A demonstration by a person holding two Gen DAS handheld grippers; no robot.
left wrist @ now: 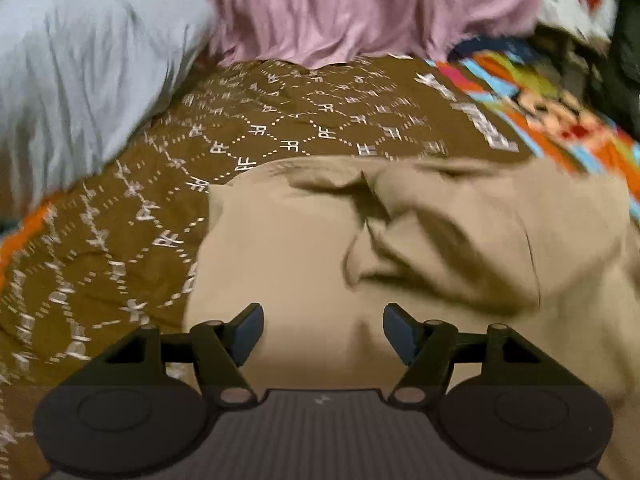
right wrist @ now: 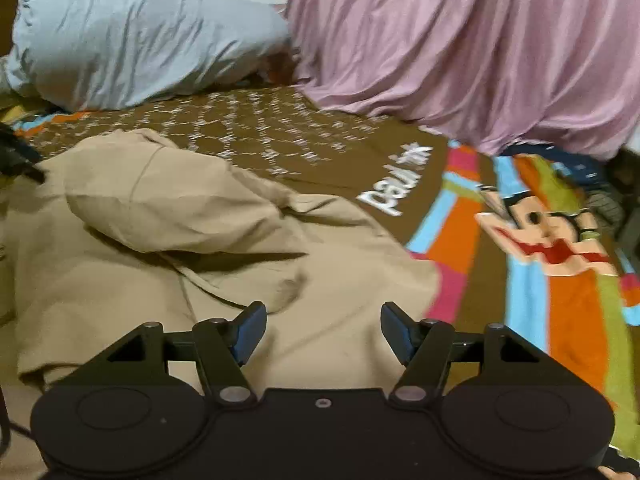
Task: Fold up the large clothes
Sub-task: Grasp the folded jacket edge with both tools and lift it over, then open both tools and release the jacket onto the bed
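A large tan garment (left wrist: pixel 420 240) lies rumpled on a brown patterned blanket (left wrist: pixel 140 208). In the left wrist view my left gripper (left wrist: pixel 323 330) hovers over its near part, jaws wide apart and nothing between the pads. In the right wrist view the same tan garment (right wrist: pixel 192 240) spreads from the left to the centre, with a folded-over flap on top. My right gripper (right wrist: pixel 323 330) is above its near right edge, open, with only cloth below it. A dark tip of the other gripper (right wrist: pixel 20 160) shows at the far left edge.
A grey-blue pillow (right wrist: pixel 132 44) lies at the back left and a pink cloth pile (right wrist: pixel 460 52) at the back right. The blanket's bright cartoon-print border (right wrist: pixel 552 248) runs along the right. Dark items (left wrist: pixel 624 72) sit at the far right.
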